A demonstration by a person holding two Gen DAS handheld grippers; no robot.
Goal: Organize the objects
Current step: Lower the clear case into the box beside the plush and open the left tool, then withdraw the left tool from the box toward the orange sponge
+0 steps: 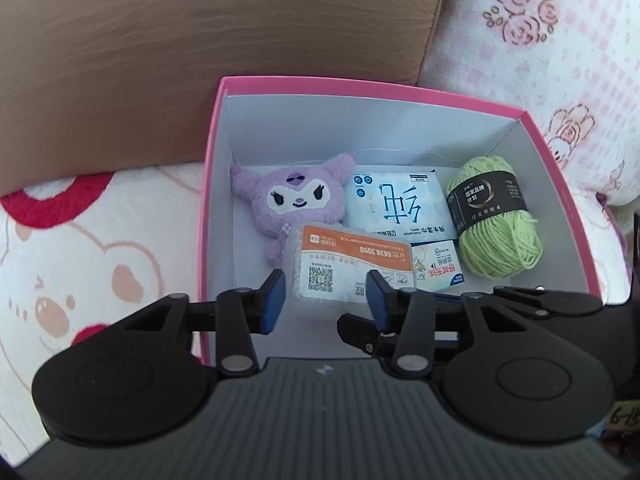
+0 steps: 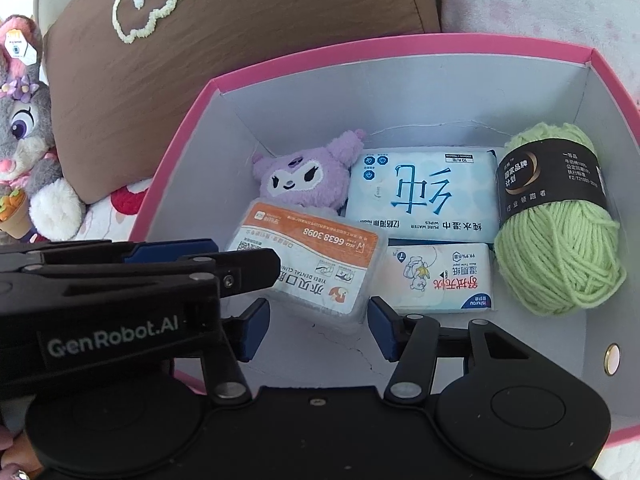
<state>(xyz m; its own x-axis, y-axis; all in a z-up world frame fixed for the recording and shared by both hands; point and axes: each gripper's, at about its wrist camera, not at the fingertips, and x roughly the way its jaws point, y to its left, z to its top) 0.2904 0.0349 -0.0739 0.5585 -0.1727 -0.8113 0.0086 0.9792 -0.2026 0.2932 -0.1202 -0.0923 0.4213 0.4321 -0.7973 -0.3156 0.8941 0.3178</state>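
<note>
From the left wrist we see our left gripper [image 1: 326, 300] spread, pads clear of the clear plastic floss-pick box with the orange label [image 1: 346, 262], which lies at twelve o'clock inside the pink cardboard box [image 1: 216, 152], long axis crosswise.

From the right wrist, our right gripper [image 2: 316, 330] also stands spread; the label reads "6638 3098" and "YIBEI DENTAL".

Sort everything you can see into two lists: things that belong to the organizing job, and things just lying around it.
Part of the job:
- pink box
- purple plush
- wipes pack
- small tissue pack
- green yarn ball
- orange-labelled clear box
- left hand-held gripper
- right hand-held gripper

Just lying about:
- brown cushion
- grey rabbit toy
- patterned blanket
</note>
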